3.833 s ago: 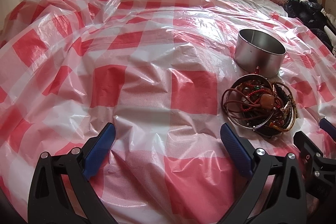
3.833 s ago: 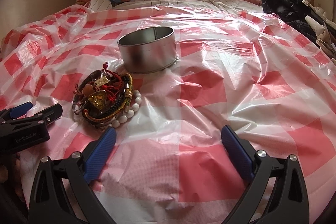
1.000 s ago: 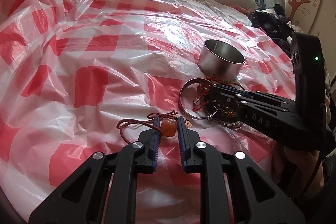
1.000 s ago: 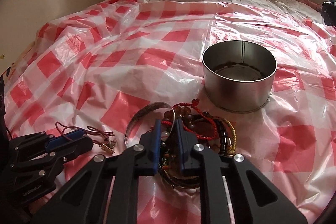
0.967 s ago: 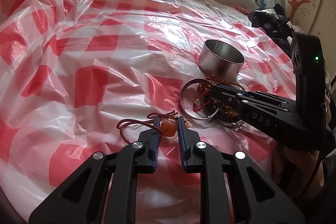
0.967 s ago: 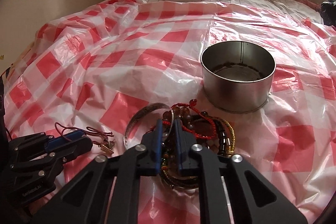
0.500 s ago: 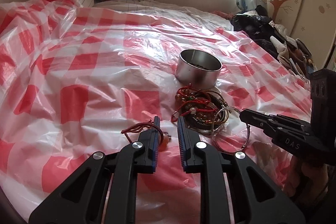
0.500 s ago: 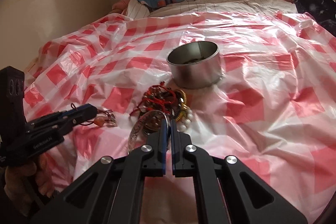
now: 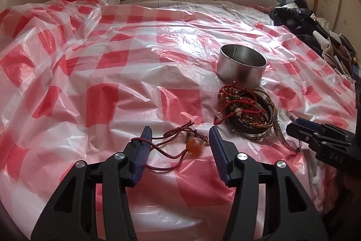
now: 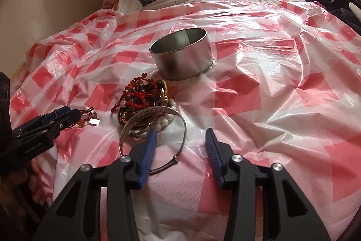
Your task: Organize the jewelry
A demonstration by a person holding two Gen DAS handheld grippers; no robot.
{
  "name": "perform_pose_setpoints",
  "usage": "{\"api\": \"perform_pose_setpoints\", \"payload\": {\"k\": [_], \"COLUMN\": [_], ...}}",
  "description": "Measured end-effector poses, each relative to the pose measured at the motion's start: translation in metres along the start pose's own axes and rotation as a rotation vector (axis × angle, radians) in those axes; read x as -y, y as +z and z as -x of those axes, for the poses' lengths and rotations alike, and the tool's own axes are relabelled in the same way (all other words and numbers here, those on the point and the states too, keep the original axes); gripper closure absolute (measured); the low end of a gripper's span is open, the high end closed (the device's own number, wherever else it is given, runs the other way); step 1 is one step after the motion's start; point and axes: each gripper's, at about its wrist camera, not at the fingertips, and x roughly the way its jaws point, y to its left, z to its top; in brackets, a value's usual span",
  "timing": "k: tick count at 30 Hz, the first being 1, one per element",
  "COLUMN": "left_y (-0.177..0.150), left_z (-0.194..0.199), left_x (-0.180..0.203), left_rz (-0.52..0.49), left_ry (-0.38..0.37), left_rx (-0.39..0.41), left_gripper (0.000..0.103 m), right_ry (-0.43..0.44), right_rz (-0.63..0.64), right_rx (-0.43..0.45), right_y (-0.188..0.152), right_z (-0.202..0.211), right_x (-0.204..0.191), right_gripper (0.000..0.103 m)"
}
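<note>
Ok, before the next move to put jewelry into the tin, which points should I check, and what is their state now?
1. Left hand-held gripper open, holding nothing: ok.
2. Right hand-held gripper open, holding nothing: ok.
3. Amber bead cord lies apart from the jewelry pile, between the left fingers: ok.
4. Silver bangle free of the pile: not ok, its far edge leans on the pile.
5. Metal tin upright, mouth open: ok.
6. Tin empty inside: cannot tell, the bottom is hidden in both views.
</note>
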Motion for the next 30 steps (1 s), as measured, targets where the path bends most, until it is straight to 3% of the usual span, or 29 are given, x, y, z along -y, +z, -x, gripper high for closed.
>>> {"api": "perform_pose_setpoints", "payload": {"k": [1,2,3,4,7,12,14,16,18,20,21,23,26,30], "left_y": [-0.001,-0.003,-0.005,-0.006,-0.007,-0.007,-0.008,-0.012,-0.015,-0.02,-0.02,-0.021,-0.025,-0.015], "left_z": [-0.005,-0.009,-0.013,-0.015,-0.011,0.003,0.01,0.018,0.026,0.033,0.036,0.04,0.048,0.059], "left_x": [0.0,0.001,0.003,0.005,0.014,0.006,0.003,0.0,-0.001,-0.002,-0.004,-0.007,-0.006,-0.003], "left_rz": [-0.008,-0.018,-0.029,-0.046,-0.111,-0.068,-0.05,-0.045,-0.051,-0.064,-0.067,-0.064,-0.061,-0.074], "left_ry": [0.004,0.006,0.003,-0.005,-0.006,-0.101,-0.118,-0.127,-0.117,-0.106,-0.087,-0.04,-0.053,-0.013], "left_rx": [-0.02,-0.04,-0.056,-0.062,-0.067,-0.113,-0.13,-0.141,-0.148,-0.169,-0.169,-0.168,-0.19,-0.121], "left_gripper": [0.053,0.053,0.055,0.068,0.088,0.088,0.086,0.066,0.053,0.047,0.044,0.04,0.04,0.039], "right_ry": [0.004,0.002,0.006,0.013,0.014,0.02,0.023,0.024,0.027,0.034,0.032,0.034,0.033,0.035], "right_rz": [0.004,0.006,0.007,0.009,0.027,0.023,0.014,0.008,-0.009,-0.019,-0.018,-0.011,-0.02,-0.032], "right_rx": [-0.012,-0.016,-0.012,-0.003,0.027,0.043,0.039,0.024,0.013,0.019,0.029,0.035,0.033,0.022], "right_y": [-0.001,-0.001,-0.001,0.0,0.0,0.002,0.002,0.002,0.001,0.0,0.0,0.0,0.0,-0.001], "right_z": [-0.002,-0.004,-0.003,-0.001,0.006,0.011,0.011,0.009,0.008,0.009,0.011,0.013,0.013,0.01], "right_x": [0.0,-0.001,-0.001,-0.001,-0.005,-0.005,-0.003,-0.002,0.001,0.002,0.001,0.0,0.001,0.003], "right_gripper": [0.084,0.09,0.092,0.094,0.095,0.095,0.095,0.093,0.091,0.075,0.072,0.07,0.067,0.067]}}
